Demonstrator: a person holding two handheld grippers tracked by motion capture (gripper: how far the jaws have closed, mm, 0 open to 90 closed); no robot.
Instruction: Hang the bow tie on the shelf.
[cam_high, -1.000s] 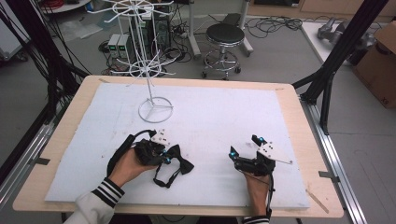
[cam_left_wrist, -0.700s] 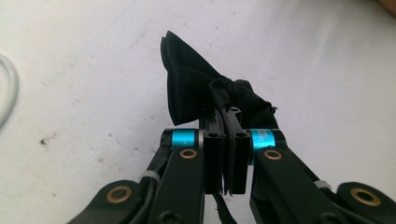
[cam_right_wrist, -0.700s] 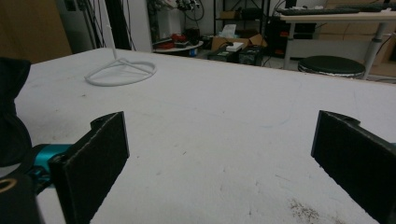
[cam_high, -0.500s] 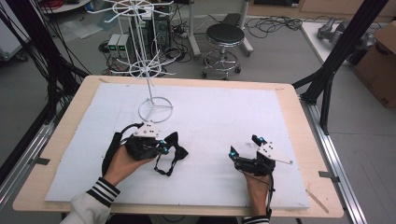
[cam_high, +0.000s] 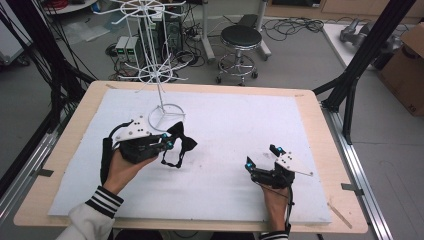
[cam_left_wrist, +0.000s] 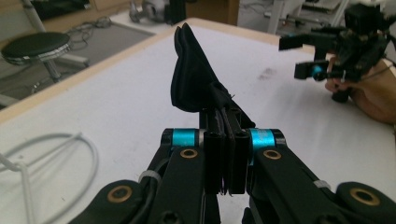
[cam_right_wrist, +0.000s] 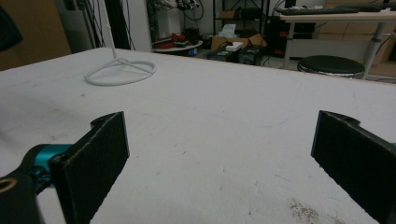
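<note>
Clamping the black fabric bow tie (cam_high: 181, 143) above the worktop, left hand-held gripper (cam_high: 167, 145) nears the white wire display stand (cam_high: 159, 80), hanging undone; right hand-held gripper (cam_high: 262, 158) gapes wide, empty.

Rack (cam_high: 159, 75) stood just beyond your left gripper (cam_high: 167, 145); bare mat (cam_high: 240, 125) lay open ahead of right gripper (cam_high: 261, 156).

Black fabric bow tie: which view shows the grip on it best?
Left gripper view: the black fabric bow tie sits pinched between the left gripper's closed jaws. High view shows the tie with its strap loop hanging, the pinch itself hidden. The right gripper view looks elsewhere, across the table.
</note>
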